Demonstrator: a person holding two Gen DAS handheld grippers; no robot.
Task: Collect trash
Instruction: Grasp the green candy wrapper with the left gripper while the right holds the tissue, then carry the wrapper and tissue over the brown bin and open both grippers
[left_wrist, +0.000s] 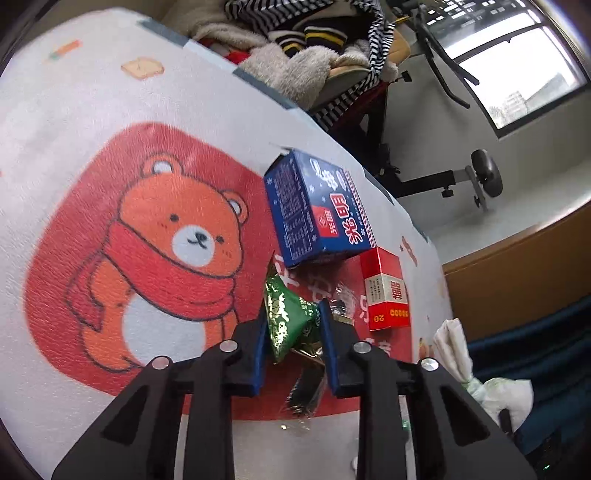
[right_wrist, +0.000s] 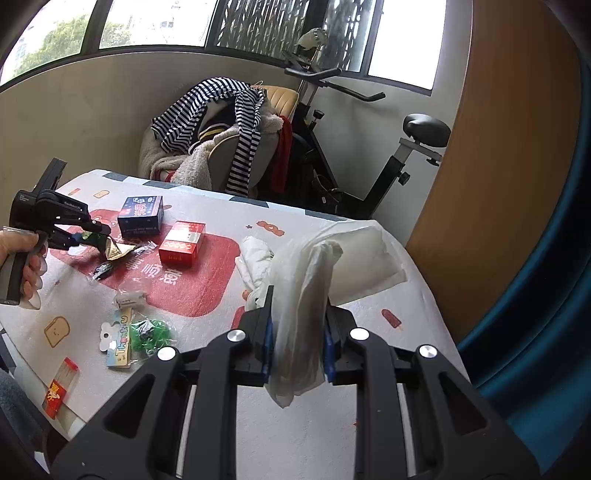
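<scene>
With the right gripper (right_wrist: 298, 338) pinching the thin white plastic bag (right_wrist: 306, 295) and the left gripper (left_wrist: 291, 345) clamping a crinkled green foil wrapper (left_wrist: 286, 314), collecting is barely starting, since blue carton (left_wrist: 317, 210), red pack (left_wrist: 386, 291) and scraps are lying on the bear-print surface (left_wrist: 92, 110).

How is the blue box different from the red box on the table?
The blue box is dark blue and chunky; the red box is red and white and slimmer. The blue box has an open flap at its far end; the red box looks closed. The blue box sits farther back. Both rest on the bear tablecloth, untouched.
</scene>
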